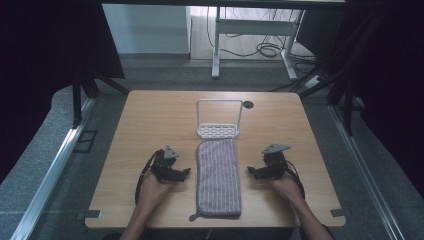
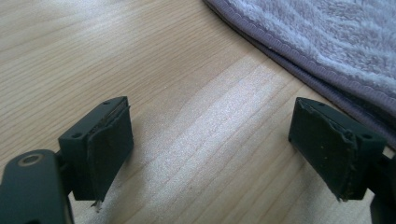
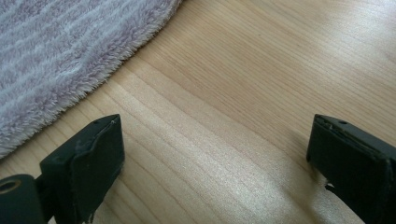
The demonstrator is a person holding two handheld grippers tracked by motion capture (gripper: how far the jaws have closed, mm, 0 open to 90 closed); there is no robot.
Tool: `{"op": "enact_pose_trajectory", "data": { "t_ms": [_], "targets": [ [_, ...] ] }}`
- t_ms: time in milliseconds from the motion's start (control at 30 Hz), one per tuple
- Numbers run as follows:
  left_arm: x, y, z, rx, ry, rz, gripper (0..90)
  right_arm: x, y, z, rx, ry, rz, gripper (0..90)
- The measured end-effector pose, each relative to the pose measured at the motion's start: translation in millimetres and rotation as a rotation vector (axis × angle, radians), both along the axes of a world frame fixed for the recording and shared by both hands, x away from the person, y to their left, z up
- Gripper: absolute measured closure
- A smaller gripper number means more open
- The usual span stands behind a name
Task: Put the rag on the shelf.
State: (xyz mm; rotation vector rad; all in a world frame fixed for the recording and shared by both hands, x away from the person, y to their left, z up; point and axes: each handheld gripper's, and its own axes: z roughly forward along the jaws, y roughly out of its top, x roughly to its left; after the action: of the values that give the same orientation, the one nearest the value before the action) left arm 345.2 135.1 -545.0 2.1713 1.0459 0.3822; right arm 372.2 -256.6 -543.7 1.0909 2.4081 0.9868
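A folded towel [image 1: 218, 176] lies lengthwise at the lower centre of the surface [image 1: 150, 120]. The left hand-held gripper [image 1: 184, 172] and right hand-held gripper [image 1: 251, 171] flank it, both spread, pinching nothing.

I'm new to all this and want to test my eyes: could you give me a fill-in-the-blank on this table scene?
1. The striped towel lies ____ the two claws.
2. The left claw has its jaws ____.
3. The white rack stands just ____ the towel's far end.

Missing words: between; open; beyond
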Motion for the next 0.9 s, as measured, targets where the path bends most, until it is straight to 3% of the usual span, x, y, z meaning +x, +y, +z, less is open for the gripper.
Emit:
{"op": "enact_pose_trajectory", "data": {
  "t_ms": [900],
  "targets": [
    [-0.2,-0.6,0.0,0.000,-0.001,0.030,12.9,0.8,2.5,1.6,-0.006,0.019,-0.014,3.8]
  ]
}}
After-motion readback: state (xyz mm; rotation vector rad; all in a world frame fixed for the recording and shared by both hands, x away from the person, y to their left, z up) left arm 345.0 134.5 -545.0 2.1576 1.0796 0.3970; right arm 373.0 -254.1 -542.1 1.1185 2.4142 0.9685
